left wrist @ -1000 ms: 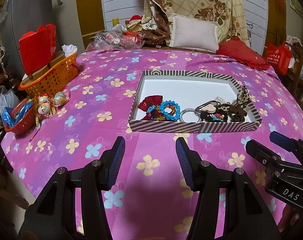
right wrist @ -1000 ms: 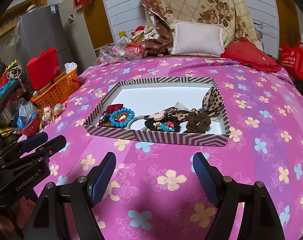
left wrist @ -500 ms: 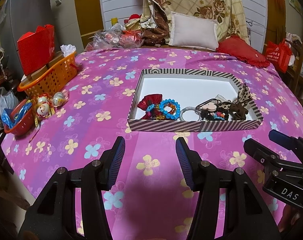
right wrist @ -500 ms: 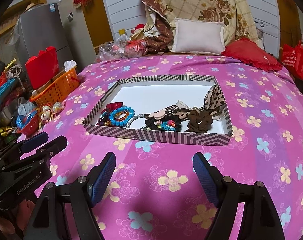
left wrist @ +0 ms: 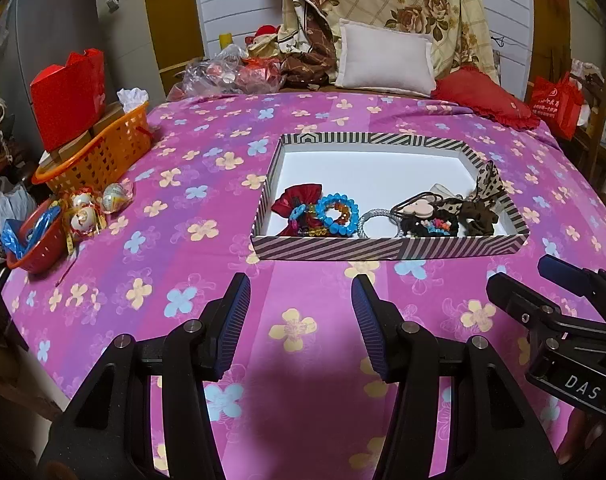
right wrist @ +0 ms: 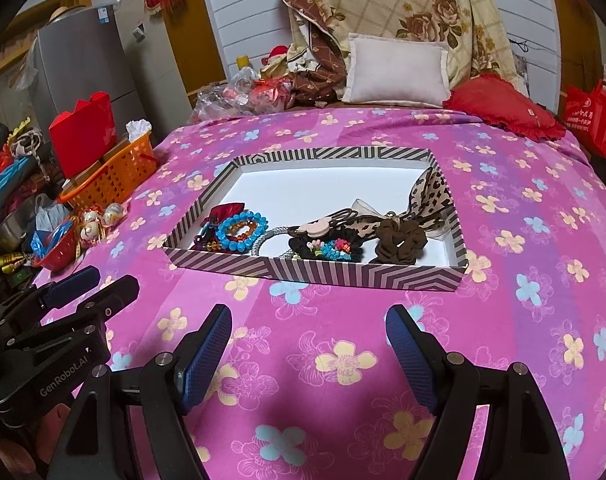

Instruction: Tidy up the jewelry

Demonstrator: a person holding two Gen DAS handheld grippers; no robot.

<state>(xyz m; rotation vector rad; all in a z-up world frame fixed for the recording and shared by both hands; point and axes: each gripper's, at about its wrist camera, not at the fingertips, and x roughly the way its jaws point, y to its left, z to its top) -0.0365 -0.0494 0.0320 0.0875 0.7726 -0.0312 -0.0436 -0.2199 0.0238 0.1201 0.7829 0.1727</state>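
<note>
A striped shallow box (left wrist: 383,249) (right wrist: 315,270) sits on the pink flowered cloth. Along its near side lie a red pouch (left wrist: 299,202), a blue bead bracelet (left wrist: 337,214) (right wrist: 241,228), a silver hair tie (left wrist: 373,220), a black beaded scrunchie (right wrist: 327,246), a brown scrunchie (right wrist: 401,242) and a leopard bow (right wrist: 429,196). My left gripper (left wrist: 301,320) is open and empty, just short of the box's near wall. My right gripper (right wrist: 309,344) is open and empty, also in front of the box. Each gripper shows in the other's view (left wrist: 559,312) (right wrist: 59,312).
An orange basket (left wrist: 103,148) with a red box (left wrist: 69,92) stands at the cloth's left edge. Small round trinkets (left wrist: 89,210) and a red bowl (left wrist: 35,240) lie near it. Pillows (left wrist: 385,60) and a bedding pile are behind.
Both grippers have drawn back and risen slightly; the box looks a little farther. Jaws stay open and nothing in the box has moved.
</note>
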